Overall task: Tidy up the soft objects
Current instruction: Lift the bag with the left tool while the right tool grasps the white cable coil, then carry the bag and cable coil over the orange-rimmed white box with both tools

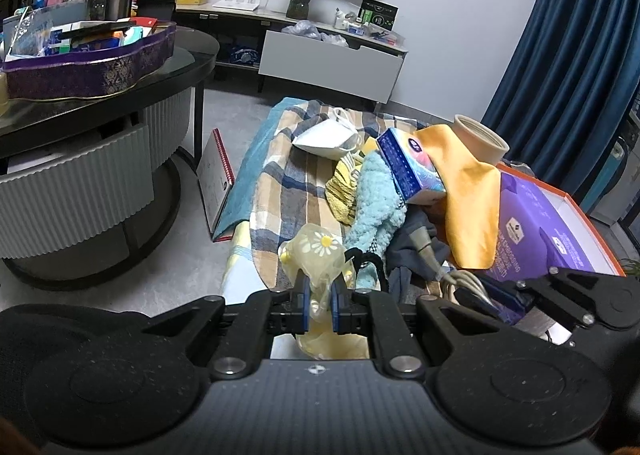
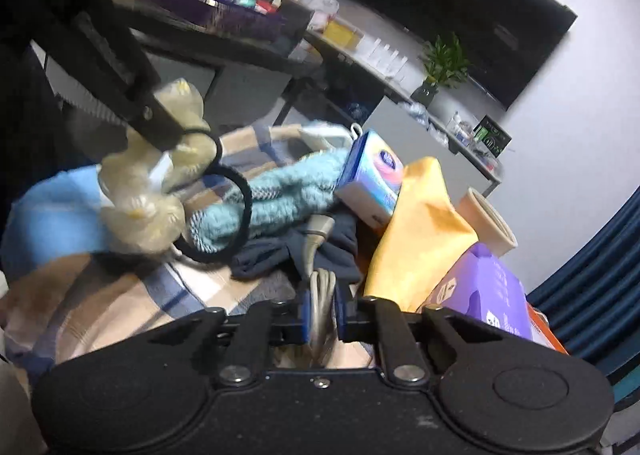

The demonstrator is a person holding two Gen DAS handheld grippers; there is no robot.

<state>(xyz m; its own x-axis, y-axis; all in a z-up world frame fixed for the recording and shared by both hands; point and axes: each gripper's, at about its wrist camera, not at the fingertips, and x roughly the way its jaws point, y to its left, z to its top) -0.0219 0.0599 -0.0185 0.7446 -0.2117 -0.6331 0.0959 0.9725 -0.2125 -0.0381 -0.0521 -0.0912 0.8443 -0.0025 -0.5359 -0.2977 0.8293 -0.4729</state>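
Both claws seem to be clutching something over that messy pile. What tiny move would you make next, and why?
Probably lift the left claw slightly: it is shut on the sheer daisy scrunchie, whose black hair band still drapes onto the teal knit. The right claw pinches a grey cord.
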